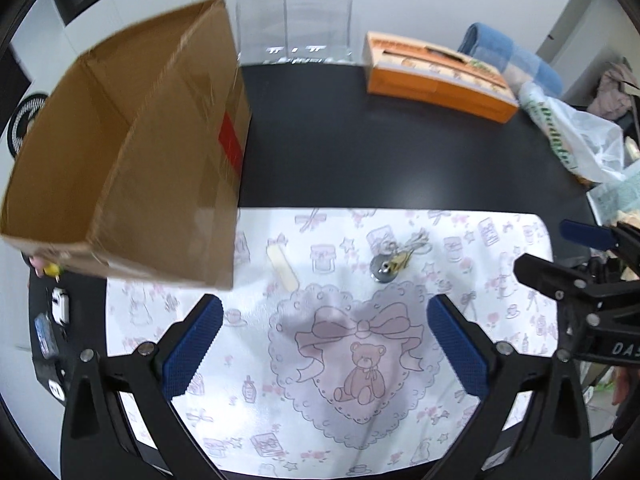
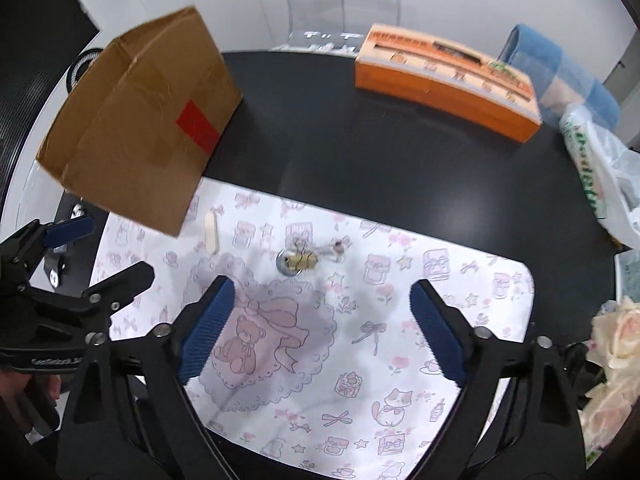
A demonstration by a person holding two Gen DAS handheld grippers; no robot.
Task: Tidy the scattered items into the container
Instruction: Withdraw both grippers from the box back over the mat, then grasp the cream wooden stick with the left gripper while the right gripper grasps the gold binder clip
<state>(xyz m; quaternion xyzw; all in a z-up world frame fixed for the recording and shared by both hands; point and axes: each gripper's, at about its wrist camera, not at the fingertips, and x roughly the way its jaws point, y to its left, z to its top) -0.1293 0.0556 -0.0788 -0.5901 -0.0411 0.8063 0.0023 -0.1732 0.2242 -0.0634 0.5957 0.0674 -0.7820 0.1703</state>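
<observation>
Cardboard box (image 1: 132, 152) shows bare inside (blurred) — both hand-held grippers, left (image 1: 326, 350) and right (image 2: 322, 330), gape, holding nothing.

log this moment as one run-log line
left: open, empty | right: open, empty | box: on table | stick, keys: on mat

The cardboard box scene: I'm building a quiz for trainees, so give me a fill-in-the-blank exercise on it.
1. The cardboard box carries a patch of ____ tape.
2. The wooden stick lies on the printed ____.
3. The jaws of the left gripper and the right gripper are both ____.
4. The tissue box at the table's far side is ____.

Missing words: red; cloth; open; orange
</observation>
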